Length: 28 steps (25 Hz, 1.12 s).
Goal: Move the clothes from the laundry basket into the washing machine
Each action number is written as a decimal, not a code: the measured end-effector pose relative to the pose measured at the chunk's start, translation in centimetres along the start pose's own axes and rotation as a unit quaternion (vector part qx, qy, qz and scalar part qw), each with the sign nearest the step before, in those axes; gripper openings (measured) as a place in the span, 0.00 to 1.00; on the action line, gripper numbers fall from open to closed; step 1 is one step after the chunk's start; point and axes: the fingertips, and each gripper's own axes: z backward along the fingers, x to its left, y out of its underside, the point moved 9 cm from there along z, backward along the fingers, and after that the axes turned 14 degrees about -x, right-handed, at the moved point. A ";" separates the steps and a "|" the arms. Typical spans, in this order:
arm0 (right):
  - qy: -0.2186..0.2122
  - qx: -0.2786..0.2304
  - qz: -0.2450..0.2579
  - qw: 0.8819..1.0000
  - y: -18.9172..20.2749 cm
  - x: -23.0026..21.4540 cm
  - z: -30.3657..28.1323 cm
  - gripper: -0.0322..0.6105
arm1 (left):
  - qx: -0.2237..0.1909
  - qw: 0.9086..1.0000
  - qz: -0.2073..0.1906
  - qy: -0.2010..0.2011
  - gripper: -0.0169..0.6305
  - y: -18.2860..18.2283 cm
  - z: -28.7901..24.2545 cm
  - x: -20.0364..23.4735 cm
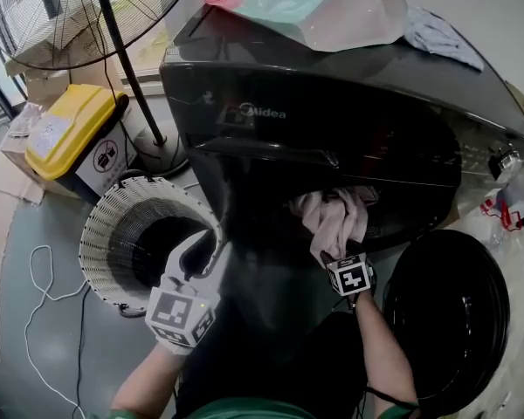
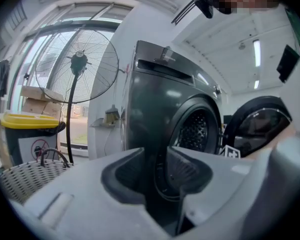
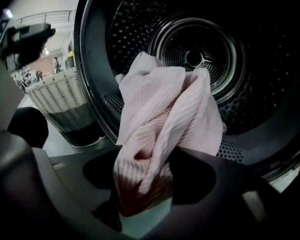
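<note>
The right gripper (image 3: 145, 171) has its jaws clamped on a bunched fold of a pale pink ribbed cloth (image 3: 165, 109). The cloth fills the gap between them and spreads out in loose folds beyond the tips.

The fabric looks light, soft and limp, with no stiffness of its own. It is not fragile and, being ribbed, is unlikely to slip. It will probably sag and trail wherever it is unsupported. A thick gathered bunch near its middle seems the best hold, since that keeps the hanging ends short and clear of the door rim.

The cloth lies at the mouth of the perforated steel drum (image 3: 195, 54). Part of it drapes over the lower lip, and the gripped end is just outside.

In the head view the right forearm reaches from the near edge up toward the opening of the dark grey front-loading washing machine (image 1: 332, 120). The gripper is tipped forward and downward. The round black door (image 1: 450, 312) stands open to the near right.

The left gripper (image 1: 205, 247) has its jaws apart with nothing between them. It is held about level, well left of the opening. It is just above the near right rim of the white woven laundry basket (image 1: 113, 225), which stands on the floor left of the machine. The basket's inside is dark, so I cannot tell whether any clothes remain in it.
</note>
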 end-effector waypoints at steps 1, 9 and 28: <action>0.004 0.003 0.016 1.000 0.0 0.0 -0.4 0.44 | 0.001 1.000 -0.003 -0.004 0.24 -0.2 0.2 0.1; 0.043 -0.060 0.002 0.997 -3.9 -1.8 -0.3 0.13 | 0.002 0.999 -0.015 -0.043 0.23 -1.3 2.0 0.9; 0.072 -0.052 -0.048 0.995 -8.3 -7.3 -2.9 0.36 | 0.007 0.997 -0.022 -0.067 0.23 -1.8 3.6 1.6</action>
